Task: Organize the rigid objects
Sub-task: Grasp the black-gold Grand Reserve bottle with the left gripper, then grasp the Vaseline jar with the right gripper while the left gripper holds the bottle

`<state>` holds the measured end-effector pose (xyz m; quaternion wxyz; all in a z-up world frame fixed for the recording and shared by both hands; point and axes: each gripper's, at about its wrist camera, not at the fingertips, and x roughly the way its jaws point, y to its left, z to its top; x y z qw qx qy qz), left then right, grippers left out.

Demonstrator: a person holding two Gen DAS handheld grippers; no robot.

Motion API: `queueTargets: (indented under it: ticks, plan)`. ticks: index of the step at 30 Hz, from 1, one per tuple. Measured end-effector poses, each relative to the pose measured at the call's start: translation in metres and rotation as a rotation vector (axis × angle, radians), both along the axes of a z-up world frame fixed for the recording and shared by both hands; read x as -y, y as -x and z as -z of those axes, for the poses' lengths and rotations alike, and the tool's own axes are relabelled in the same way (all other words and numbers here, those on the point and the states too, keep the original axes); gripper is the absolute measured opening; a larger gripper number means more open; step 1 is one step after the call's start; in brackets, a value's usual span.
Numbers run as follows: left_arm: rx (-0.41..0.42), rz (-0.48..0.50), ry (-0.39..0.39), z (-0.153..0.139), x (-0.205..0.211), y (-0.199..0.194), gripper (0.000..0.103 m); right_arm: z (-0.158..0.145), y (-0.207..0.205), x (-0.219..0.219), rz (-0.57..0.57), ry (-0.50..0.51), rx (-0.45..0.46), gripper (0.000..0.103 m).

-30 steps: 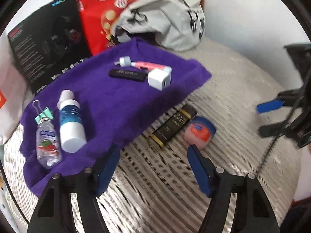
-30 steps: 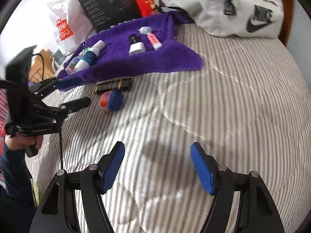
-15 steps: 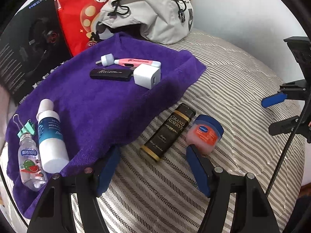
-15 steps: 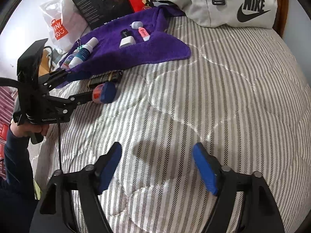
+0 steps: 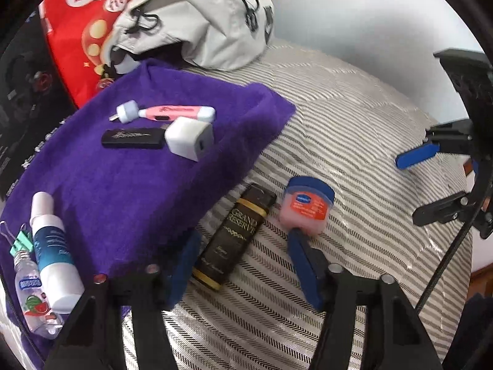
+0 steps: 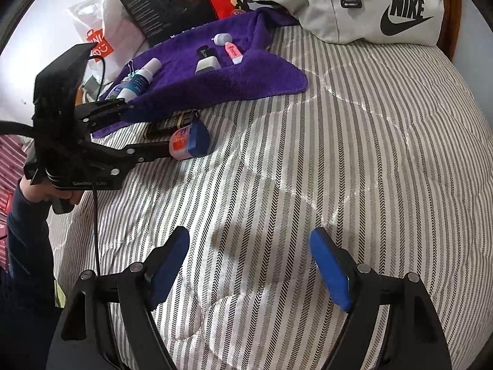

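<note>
The left wrist camera sits low behind the left claw [image 5: 240,262], looking forward along its fingers and down at the bed [image 5: 354,141], close to the black tube [image 5: 234,237] and jar [image 5: 306,206], with the towel [image 5: 138,178] beyond. The right wrist camera looks along the right claw [image 6: 249,268] from farther back, over bare striped bed [image 6: 339,141], facing the same towel [image 6: 246,77] and bag [image 6: 369,6]. Both views share tube, jar, towel and bag; each also catches the other claw.

A striped bed [image 6: 354,141] carries everything. On it lie a purple towel [image 5: 129,185], black tube [image 5: 234,234], blue-lidded jar [image 5: 308,206] and grey bag [image 6: 369,3].
</note>
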<state>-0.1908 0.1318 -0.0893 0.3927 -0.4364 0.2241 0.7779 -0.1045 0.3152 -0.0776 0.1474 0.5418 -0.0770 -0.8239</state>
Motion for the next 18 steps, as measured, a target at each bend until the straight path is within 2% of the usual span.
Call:
queueTargets:
  ticks: [1,2,4,6,12,18]
  plan:
    - [0.008,0.002,-0.003,0.0,0.001,-0.001,0.05,0.0,-0.001,-0.001,-0.001,0.003,-0.001,0.08]
    - [0.014,0.009,-0.006,-0.001,0.002,-0.002,0.04,0.0,-0.001,-0.001,-0.001,0.006,-0.002,0.08]
    - [0.036,0.042,-0.01,-0.003,0.002,-0.009,0.03,0.001,-0.001,-0.001,-0.002,0.01,-0.003,0.081]
    - [0.022,0.054,0.006,-0.003,-0.002,-0.012,0.03,0.001,-0.001,-0.001,-0.005,0.012,-0.002,0.083]
    - [0.011,0.005,0.002,-0.002,-0.01,-0.003,0.031,0.002,-0.002,0.005,-0.022,-0.012,-0.003,0.085]
    - [0.009,-0.031,0.007,-0.002,-0.012,-0.004,0.031,0.001,-0.004,0.002,-0.008,0.008,-0.002,0.085]
